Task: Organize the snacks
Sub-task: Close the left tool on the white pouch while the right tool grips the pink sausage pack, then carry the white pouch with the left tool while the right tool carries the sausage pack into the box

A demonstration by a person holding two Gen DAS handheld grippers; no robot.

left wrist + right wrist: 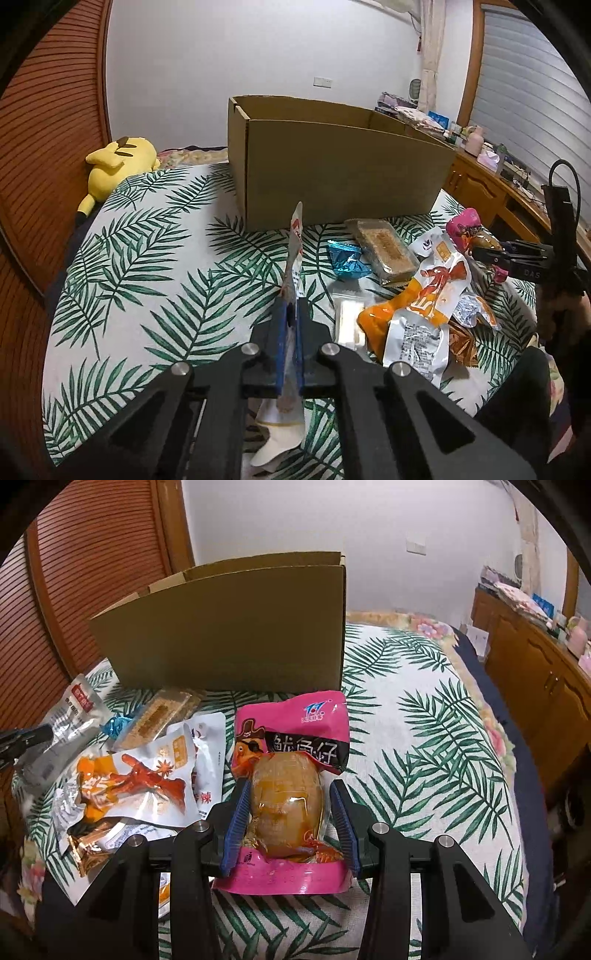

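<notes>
Bedroom, snack sorting under way on a palm-leaf bedspread (155, 258), open cardboard box (332, 166) at the far side. Left gripper (290, 314) with fingers pressed together on a thin silver sachet (293, 258), pinched edge-on, long axis running away from the camera and tipped up toward the box, one end hanging limp below the fingers. Right gripper (291, 805) partly spread, blue pads (240, 812) bracketing the bulge of a pink vacuum pack of squid (295, 775), contact at the left pad, right pad just at the film's edge; long axis away from the camera, printed header pointing at the box. Pink pack likely dense, soft and slick, best taken across its firm middle rather than its flat seals. Silver sachet light, floppy, prone to swing or slip; a deeper bite near its middle probably safer. Loose heap between the grippers: orange chicken-feet packet (424, 295), clear-wrapped brown bar (384, 247), blue foil candy (347, 258).
</notes>
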